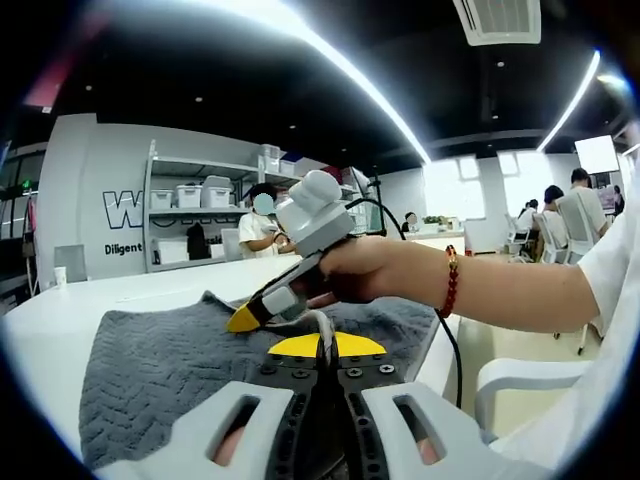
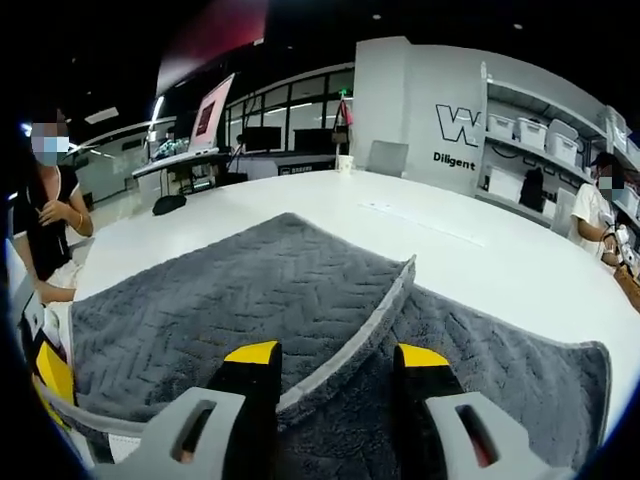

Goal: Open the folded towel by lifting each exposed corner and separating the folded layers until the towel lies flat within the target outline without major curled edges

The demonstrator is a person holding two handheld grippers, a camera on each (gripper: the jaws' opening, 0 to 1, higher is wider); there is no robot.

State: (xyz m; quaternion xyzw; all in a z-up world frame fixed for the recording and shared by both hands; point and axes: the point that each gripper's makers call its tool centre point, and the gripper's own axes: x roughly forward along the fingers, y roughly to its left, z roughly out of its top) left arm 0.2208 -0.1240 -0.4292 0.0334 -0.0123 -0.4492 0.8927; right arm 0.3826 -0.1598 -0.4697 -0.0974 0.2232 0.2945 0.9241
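Note:
A grey towel (image 1: 150,370) with a zigzag weave lies on the white table (image 1: 120,290). My left gripper (image 1: 325,347) is low at the towel's near edge, its yellow tips together on a pale strip of the hem. From the right, a hand brings my right gripper (image 1: 245,320) down onto the cloth. In the right gripper view the towel (image 2: 250,290) shows a folded upper layer whose thick edge runs between the open jaws of my right gripper (image 2: 336,355). The left gripper (image 2: 50,375) shows at the far left by the towel's raised corner.
A white chair (image 1: 520,385) stands by the table's right side, and a black cable (image 1: 452,352) hangs there. Shelves with storage bins (image 1: 200,195) line the back wall. A person (image 2: 45,220) stands close to the table's left side. A paper cup (image 2: 345,162) sits at the far edge.

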